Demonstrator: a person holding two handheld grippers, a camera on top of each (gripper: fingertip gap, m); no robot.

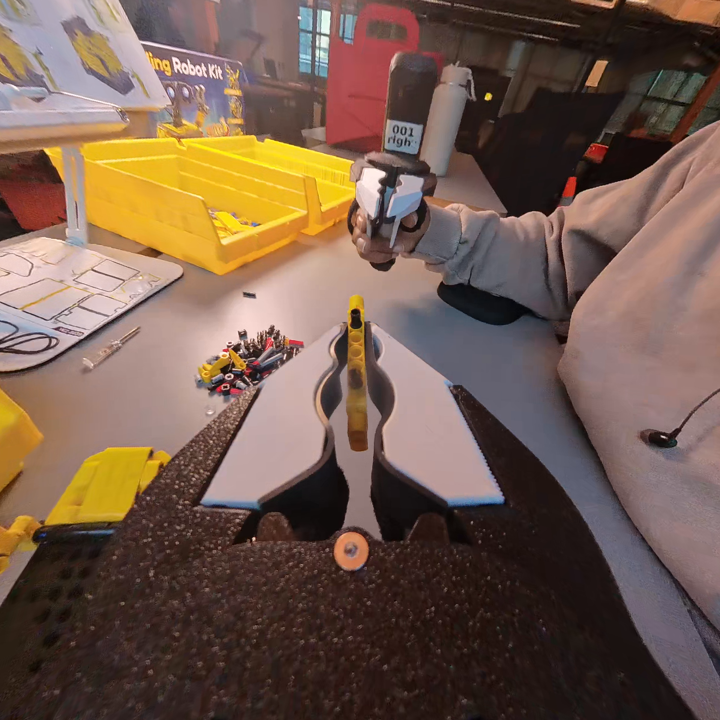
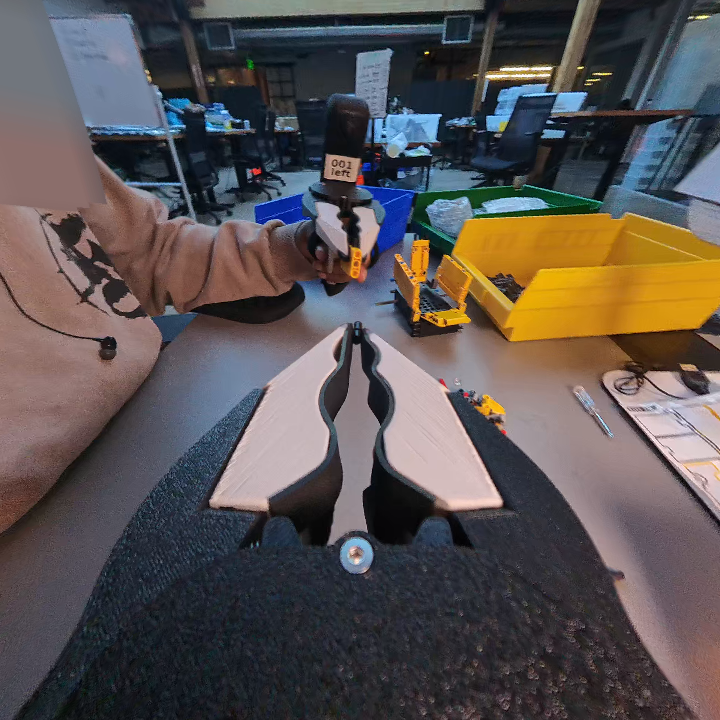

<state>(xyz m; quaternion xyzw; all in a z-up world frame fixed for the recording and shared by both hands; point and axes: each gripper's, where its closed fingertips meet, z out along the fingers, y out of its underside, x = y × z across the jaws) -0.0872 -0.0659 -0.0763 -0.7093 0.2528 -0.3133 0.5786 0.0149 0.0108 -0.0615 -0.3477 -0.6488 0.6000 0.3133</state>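
Observation:
My left gripper [image 1: 356, 331] is shut on a yellow perforated beam [image 1: 356, 374] that lies along its fingers, with a black pin [image 1: 355, 315] in the beam's far end. It is held above the grey table [image 1: 448, 350]. My right gripper [image 2: 357, 331] is shut on a small black pin [image 2: 357, 328] at its fingertips. The two grippers face each other with a gap between them. The right gripper also shows in the left wrist view [image 1: 381, 237], and the left gripper [image 2: 348, 255] with its beam [image 2: 355, 263] shows in the right wrist view.
A partly built yellow and black model [image 2: 428, 296] stands beside a yellow bin [image 2: 584, 280]. A pile of small parts [image 1: 249, 362], a screwdriver [image 1: 111, 348], a printed mat [image 1: 78, 288] and more yellow bins [image 1: 233, 202] lie left. A person's sleeve [image 1: 526, 249] rests on the table. The tips of one gripper are about 15 cm away from the tips of the other.

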